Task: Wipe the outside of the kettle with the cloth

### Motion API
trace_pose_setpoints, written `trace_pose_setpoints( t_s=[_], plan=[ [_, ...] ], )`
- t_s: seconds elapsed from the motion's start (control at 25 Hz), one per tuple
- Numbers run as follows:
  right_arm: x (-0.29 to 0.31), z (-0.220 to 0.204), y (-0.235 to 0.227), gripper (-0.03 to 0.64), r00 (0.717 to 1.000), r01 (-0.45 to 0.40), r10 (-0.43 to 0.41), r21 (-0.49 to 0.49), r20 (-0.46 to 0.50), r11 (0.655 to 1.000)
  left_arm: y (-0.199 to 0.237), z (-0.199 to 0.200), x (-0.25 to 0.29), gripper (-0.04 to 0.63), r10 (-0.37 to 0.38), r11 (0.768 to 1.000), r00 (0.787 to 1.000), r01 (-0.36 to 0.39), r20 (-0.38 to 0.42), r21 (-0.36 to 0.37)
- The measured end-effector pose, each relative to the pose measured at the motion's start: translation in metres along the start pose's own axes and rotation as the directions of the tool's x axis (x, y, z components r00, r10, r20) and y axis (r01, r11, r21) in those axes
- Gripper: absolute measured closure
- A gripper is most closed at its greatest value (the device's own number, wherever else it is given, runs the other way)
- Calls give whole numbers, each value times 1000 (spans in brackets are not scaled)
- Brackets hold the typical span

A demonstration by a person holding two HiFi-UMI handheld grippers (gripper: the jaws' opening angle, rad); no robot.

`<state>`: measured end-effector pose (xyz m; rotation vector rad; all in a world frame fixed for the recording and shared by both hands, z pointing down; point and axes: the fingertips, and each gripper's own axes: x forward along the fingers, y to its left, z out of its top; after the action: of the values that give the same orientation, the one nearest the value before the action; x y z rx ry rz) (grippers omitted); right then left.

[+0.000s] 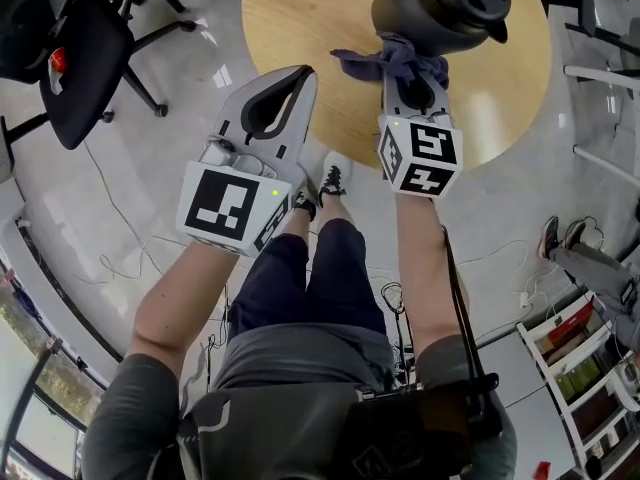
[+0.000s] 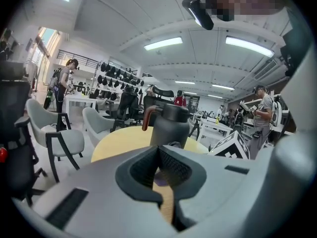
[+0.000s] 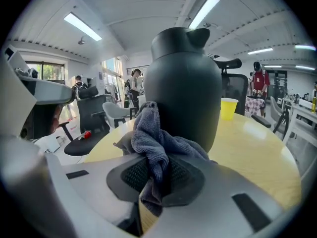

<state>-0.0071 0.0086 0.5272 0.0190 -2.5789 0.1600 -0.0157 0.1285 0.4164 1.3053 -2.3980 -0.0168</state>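
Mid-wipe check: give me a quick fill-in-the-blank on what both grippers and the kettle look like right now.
1. The right gripper is shut on the grey ____.
2. That bundle is up against the side of the dark ____ standing on the round table.
3. The left gripper is shut and holds ____.
4. In the right gripper view, a ____ cup stands farther back on the table.

Missing words: cloth; kettle; nothing; yellow.
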Motion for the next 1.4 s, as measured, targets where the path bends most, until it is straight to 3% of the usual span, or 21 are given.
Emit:
trace_pose_setpoints(
  t_s=[0.4, 0.64, 0.8, 1.0, 1.2, 1.4],
  plan=[
    [-61, 97, 26, 548, 988, -103, 103, -9, 116, 995, -21, 71, -20, 586, 24, 997, 999, -22, -29, 77],
    [-70, 145, 28, 547, 982, -98, 98, -10, 159, 995, -24, 117, -28, 586, 9, 991, 1000, -10, 8, 131],
    [-59, 143, 34, 546, 983, -67, 69, -19, 169, 998, -10, 122, -21, 586, -36, 988, 999, 33, 20, 152],
    [-48, 129, 36, 548, 980, 13, -7, -30, 201, 999, 5, 101, 11, 586, -159, 974, 987, 158, -4, 164],
    [-15, 77, 35, 548, 987, 117, -113, -33, 111, 993, 29, 69, 34, 586, -247, 953, 968, 252, -53, 165],
    [10, 34, 23, 548, 982, 183, -183, -1, 48, 983, 51, 39, 49, 586, -277, 946, 957, 286, -82, 152]
  ],
)
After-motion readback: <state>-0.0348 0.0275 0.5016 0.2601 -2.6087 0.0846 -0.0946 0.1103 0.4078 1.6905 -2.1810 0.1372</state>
